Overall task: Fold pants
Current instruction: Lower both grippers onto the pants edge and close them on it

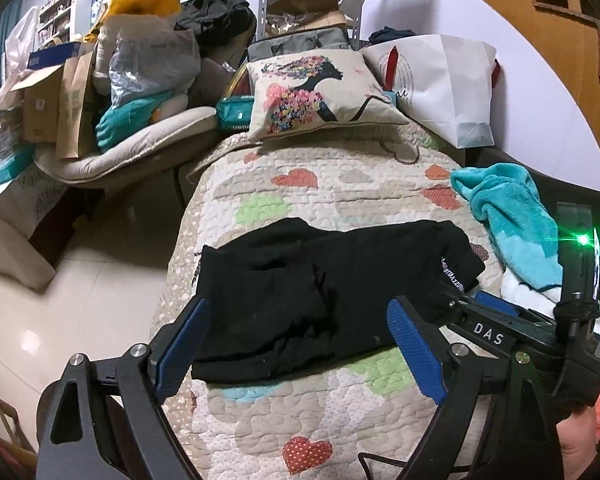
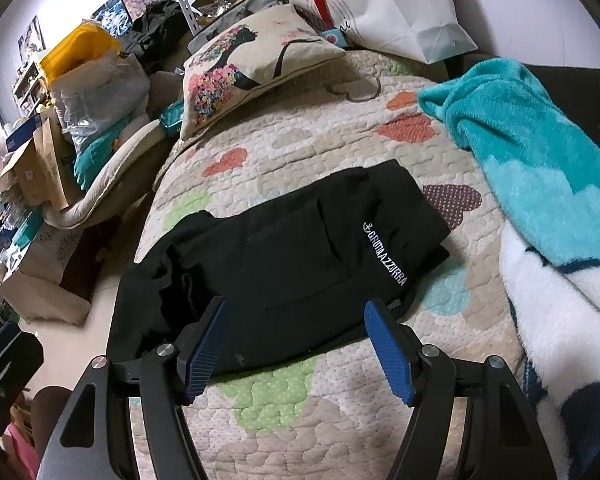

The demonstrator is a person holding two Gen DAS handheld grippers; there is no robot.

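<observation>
Blue ribbed pads are seen closest to the lens in both views, mounted on black two-finger grippers. On the left gripper (image 1: 298,344) the fingers are spread wide apart with nothing clamped between them, and they are held just above the near edge of the black folded fabric pants (image 1: 324,296). The right gripper (image 2: 296,344) is likewise held with its fingers well apart and empty, poised over the near edge of the same pants (image 2: 300,256); in the left view its black body, marked with white letters and lit by a green lamp, is seen at about three o'clock, touching or just beside the right end of the garment. The pants are laid as a compact, roughly rectangular bundle across the cream quilted bedspread with coloured hearts (image 1: 340,184), with white lettering shown on the right part of the bundle. At about two o'clock from the pants a teal and white fleece blanket (image 2: 540,168) is draped, apart from them. At twelve o'clock, well beyond the garment, a beige cushion printed with a floral silhouette (image 1: 320,92) is propped at the head of the spread, and beside it at one o'clock a white paper shopping bag (image 1: 444,80) is leaned.
</observation>
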